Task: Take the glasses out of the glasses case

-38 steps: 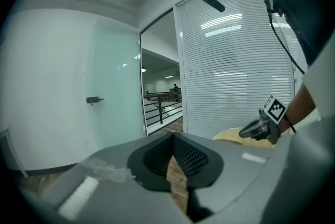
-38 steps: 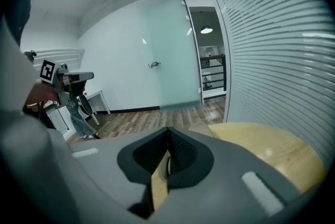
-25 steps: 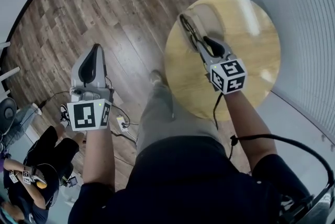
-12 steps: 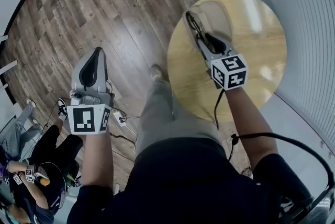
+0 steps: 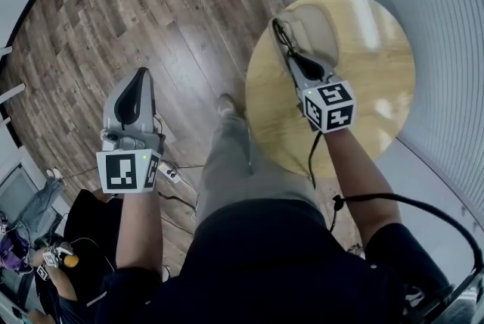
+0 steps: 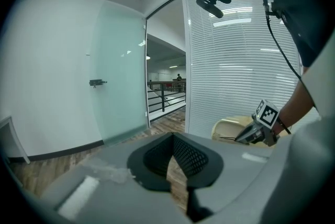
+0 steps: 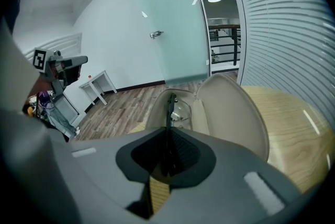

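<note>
A beige glasses case (image 5: 311,21) lies open on the round wooden table (image 5: 363,95), its lid (image 7: 233,108) raised. Black glasses (image 5: 280,38) rest in its tray (image 7: 172,108), one thin black arm running back between my right gripper's jaws. My right gripper (image 5: 293,63) reaches down to the case; its jaws (image 7: 166,157) have just been closing and now pinch that arm. My left gripper (image 5: 134,84) hangs over the wooden floor, left of the table, its pads (image 6: 172,152) together with nothing between them. The left gripper view shows the case (image 6: 230,126) and the right gripper (image 6: 250,135) from the side.
The table stands close to a wall of white blinds (image 5: 446,27). A frosted glass door (image 7: 167,24) and a small white desk (image 7: 97,84) lie beyond the case. Cables (image 5: 172,176) trail on the floor, and a seated person (image 5: 53,262) is at lower left.
The right gripper's jaws have narrowed onto the glasses' black arm, and the gripper has dipped a little toward the case. The left gripper has sunk slightly.
</note>
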Demonstrator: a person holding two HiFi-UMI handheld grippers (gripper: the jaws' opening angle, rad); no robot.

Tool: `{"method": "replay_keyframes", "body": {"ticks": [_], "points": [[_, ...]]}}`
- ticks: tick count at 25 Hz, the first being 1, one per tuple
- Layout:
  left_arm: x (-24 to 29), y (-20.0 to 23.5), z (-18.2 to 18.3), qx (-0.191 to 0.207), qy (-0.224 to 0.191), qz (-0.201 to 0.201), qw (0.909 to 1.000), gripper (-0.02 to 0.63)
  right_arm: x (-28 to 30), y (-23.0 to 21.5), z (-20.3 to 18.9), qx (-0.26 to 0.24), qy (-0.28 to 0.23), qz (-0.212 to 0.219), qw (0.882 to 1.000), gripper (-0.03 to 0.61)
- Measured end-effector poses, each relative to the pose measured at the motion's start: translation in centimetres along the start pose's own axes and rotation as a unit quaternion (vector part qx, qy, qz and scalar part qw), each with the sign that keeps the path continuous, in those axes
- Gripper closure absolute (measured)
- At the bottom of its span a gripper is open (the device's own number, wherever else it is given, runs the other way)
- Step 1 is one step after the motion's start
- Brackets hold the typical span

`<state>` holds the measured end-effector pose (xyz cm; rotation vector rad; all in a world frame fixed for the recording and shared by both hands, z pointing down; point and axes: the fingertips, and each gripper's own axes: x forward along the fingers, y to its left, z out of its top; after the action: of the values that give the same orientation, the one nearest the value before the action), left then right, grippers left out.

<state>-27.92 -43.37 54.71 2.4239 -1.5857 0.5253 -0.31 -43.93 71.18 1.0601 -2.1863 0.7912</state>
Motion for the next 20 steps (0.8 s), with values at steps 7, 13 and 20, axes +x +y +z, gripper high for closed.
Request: {"method": "replay_keyframes", "body": {"ticks": [7, 13, 20], "points": [[-0.8, 0.0, 1.1, 0.007, -0.013, 0.002, 0.9999, 0.609, -1.2, -0.1, 0.9, -0.007, -0.014, -0.009, 1.000, 0.545], [-1.8, 0.0, 2.8, 0.013, -0.029, 0.006, 0.9995, 0.609, -2.8, 0.6, 2.1, -0.010, -0.024, -0.012, 1.000, 0.545], [-3.6, 0.1, 5.8, 0.016, -0.052, 0.008, 0.9985, 0.609, -6.0, 2.0, 4.4, -0.019, -0.037, -0.020, 0.999, 0.545]]}}
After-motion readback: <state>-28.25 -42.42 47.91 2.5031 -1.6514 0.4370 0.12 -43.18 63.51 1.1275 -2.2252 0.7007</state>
